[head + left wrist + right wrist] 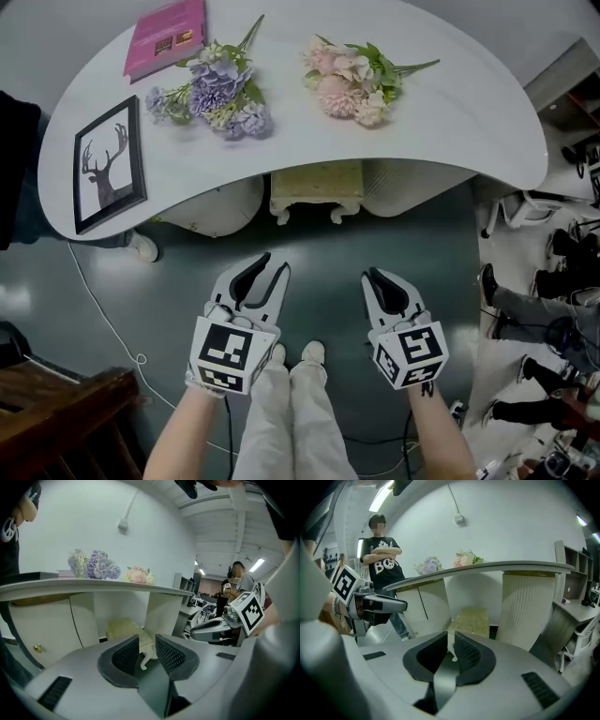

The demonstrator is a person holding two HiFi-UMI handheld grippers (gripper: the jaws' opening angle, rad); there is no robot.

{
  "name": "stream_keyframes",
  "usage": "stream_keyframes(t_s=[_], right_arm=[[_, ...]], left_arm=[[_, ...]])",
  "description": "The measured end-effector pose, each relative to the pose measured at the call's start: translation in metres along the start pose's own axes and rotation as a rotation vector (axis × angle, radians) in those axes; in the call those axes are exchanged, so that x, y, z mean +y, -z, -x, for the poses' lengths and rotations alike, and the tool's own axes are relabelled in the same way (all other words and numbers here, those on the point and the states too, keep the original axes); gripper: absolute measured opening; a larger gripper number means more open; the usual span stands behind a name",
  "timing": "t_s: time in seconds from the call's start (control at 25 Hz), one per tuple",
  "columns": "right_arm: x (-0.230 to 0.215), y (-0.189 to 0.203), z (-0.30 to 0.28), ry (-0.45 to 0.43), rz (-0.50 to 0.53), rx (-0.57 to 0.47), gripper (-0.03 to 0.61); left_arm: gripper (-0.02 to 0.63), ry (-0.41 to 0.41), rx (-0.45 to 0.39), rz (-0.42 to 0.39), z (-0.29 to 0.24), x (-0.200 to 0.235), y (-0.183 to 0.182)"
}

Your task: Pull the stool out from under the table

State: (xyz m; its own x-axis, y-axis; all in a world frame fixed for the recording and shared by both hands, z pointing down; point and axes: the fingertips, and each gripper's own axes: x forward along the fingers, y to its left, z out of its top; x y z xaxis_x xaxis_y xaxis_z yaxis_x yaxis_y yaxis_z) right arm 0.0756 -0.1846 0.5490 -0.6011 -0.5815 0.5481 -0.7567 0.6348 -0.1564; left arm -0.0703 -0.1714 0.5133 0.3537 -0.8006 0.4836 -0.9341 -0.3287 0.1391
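The stool point(316, 180), with a cream cushion and white carved legs, stands tucked under the white curved table point(450, 103), between its two pedestals. Both grippers hover over the dark floor in front of it, apart from it. My left gripper point(273, 265) has its jaws slightly parted, with nothing between them. My right gripper point(370, 277) is shut and empty. In the left gripper view the stool point(123, 627) shows beyond the left gripper point(147, 641). In the right gripper view the stool point(474, 619) stands straight ahead of the right gripper point(452, 641).
On the table lie a framed deer picture point(108, 164), a pink book point(167, 36), purple flowers point(214, 94) and pink flowers point(352, 80). Ribbed pedestals point(211, 211) flank the stool. A person point(384, 564) stands at the left; other people's legs point(534, 300) are at the right. Wooden furniture point(56, 422) sits at the lower left.
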Motion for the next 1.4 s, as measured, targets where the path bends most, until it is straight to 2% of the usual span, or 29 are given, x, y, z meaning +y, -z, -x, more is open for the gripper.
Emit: stream_keyframes(t_s=[0.08,0.16,0.24,0.44,0.8,1.12,1.4], right_arm=[[-0.008,0.004,-0.014,0.003,0.003,0.005,0.044],[-0.017,0.008,-0.027,0.001,-0.001,0.007,0.116],[-0.026,0.011,-0.041,0.001,-0.003,0.011,0.152],[-0.049,0.025,-0.077,0.011,0.008,0.029,0.181],[-0.088,0.056,-0.139,0.039,0.004,0.066,0.218],[-0.128,0.075,-0.186,0.059,0.040,0.101,0.244],[-0.151,0.083,-0.227,0.047,0.032,0.100,0.268]], left_arm=[[0.119,-0.001,0.001,0.009,-0.016,0.008,0.008],[0.129,-0.004,0.001,0.017,-0.031,0.015,0.015],[0.139,-0.008,0.003,0.016,-0.046,0.021,0.023],[0.155,-0.032,0.019,0.009,-0.081,0.039,0.044],[0.175,-0.098,0.052,0.064,-0.143,0.083,0.088],[0.204,-0.122,0.118,0.014,-0.191,0.107,0.123],[0.222,-0.170,0.126,0.043,-0.220,0.135,0.141]])
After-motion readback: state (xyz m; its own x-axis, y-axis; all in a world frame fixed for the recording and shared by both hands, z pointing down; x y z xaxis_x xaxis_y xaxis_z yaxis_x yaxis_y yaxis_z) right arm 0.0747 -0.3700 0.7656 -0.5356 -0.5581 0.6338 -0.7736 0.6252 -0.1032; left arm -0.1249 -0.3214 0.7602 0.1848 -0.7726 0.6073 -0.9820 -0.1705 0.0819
